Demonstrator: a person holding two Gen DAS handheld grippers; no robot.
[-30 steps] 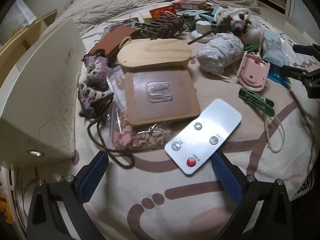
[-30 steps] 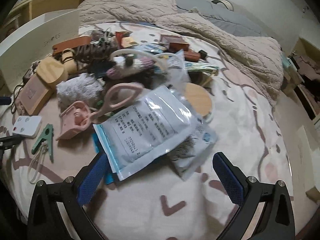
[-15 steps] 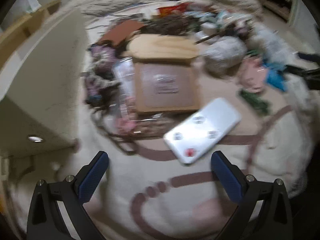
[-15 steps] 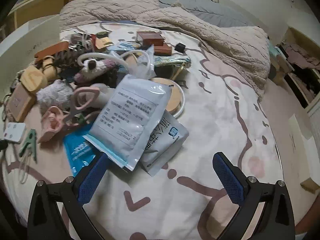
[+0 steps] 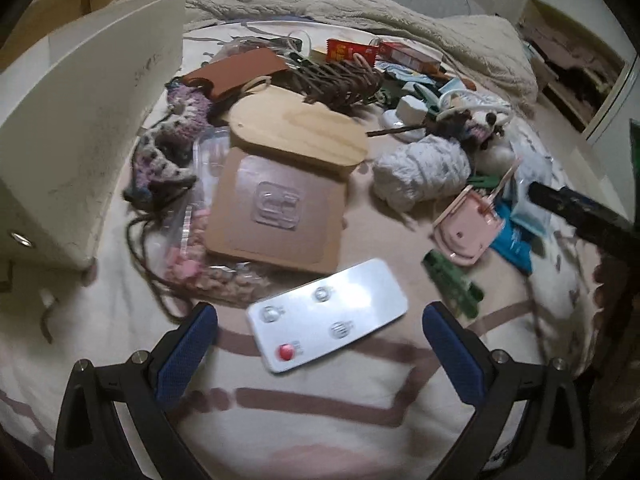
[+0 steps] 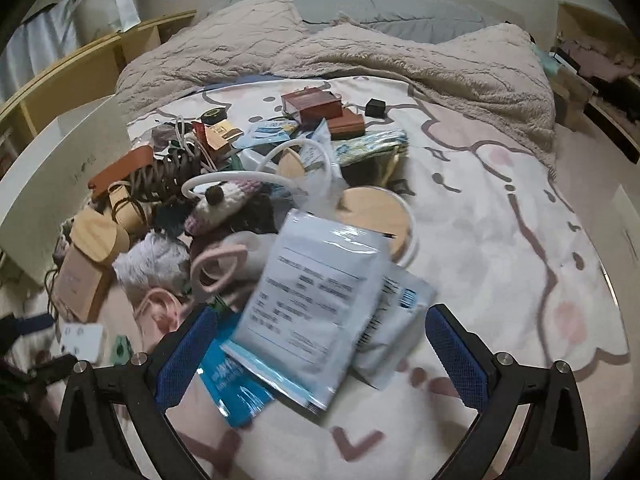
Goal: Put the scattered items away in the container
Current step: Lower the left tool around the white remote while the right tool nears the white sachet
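Scattered items cover a patterned bedsheet. In the left wrist view a white remote (image 5: 326,314) with a red button lies between the open fingers of my left gripper (image 5: 320,354), which holds nothing. Behind it are a brown card package (image 5: 276,210), a wooden lid (image 5: 298,130), white yarn (image 5: 422,170), a pink clip (image 5: 468,226) and a green peg (image 5: 452,286). The white box (image 5: 86,132) stands at left. In the right wrist view my right gripper (image 6: 320,358) is open over white pouches (image 6: 316,316) and a blue packet (image 6: 230,384).
A rumpled beige blanket (image 6: 360,56) and grey pillows lie at the far end of the bed. Brown boxes (image 6: 320,106), a round wooden lid (image 6: 374,218) and coiled cord (image 6: 168,170) sit in the pile. Bare sheet (image 6: 500,240) stretches to the right. The right gripper's arm (image 5: 580,216) shows at the left view's right edge.
The left gripper has dropped closer to the remote, which now sits between its fingers. The right gripper has advanced over the white pouches, which now lie between its fingers.
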